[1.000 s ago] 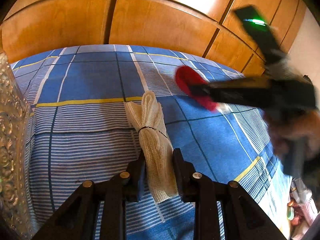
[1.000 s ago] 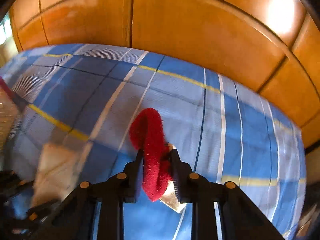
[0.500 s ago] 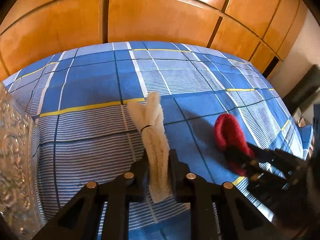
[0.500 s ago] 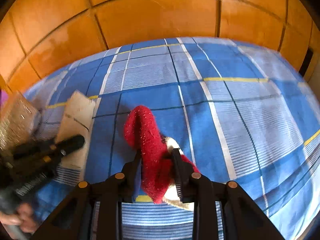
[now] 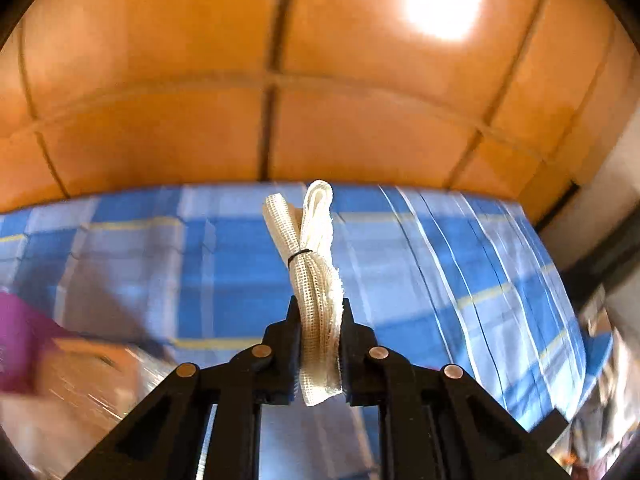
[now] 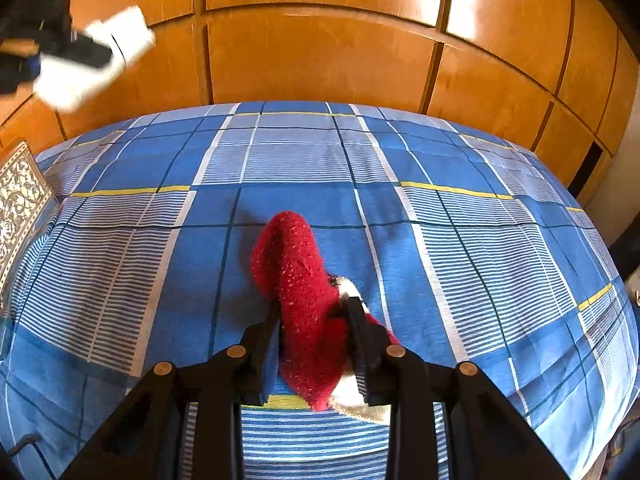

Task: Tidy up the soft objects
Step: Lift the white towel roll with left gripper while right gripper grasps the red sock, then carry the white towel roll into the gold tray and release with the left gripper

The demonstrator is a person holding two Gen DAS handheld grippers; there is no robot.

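Observation:
My left gripper (image 5: pixel 320 312) is shut on a cream mesh cloth bundle (image 5: pixel 316 264) tied with a thin black band, held upright in the air above the blue checked bedsheet (image 5: pixel 460 264). In the right wrist view the left gripper (image 6: pixel 76 46) shows blurred at the top left with the pale bundle (image 6: pixel 120 36) in it. My right gripper (image 6: pixel 314 312) is shut on a red fuzzy sock (image 6: pixel 300 280) with a white cuff (image 6: pixel 352 404), low over the bedsheet (image 6: pixel 280 152).
A silver patterned container (image 6: pixel 18 200) stands at the bed's left edge; it appears blurred in the left wrist view (image 5: pixel 80 384), beside something purple (image 5: pixel 20 336). Orange wooden wardrobe panels (image 6: pixel 320 52) rise behind the bed.
My left gripper has lifted the cream bundle up off the bed and swung left toward the silver container. My right gripper with the red sock has stayed low over the sheet.

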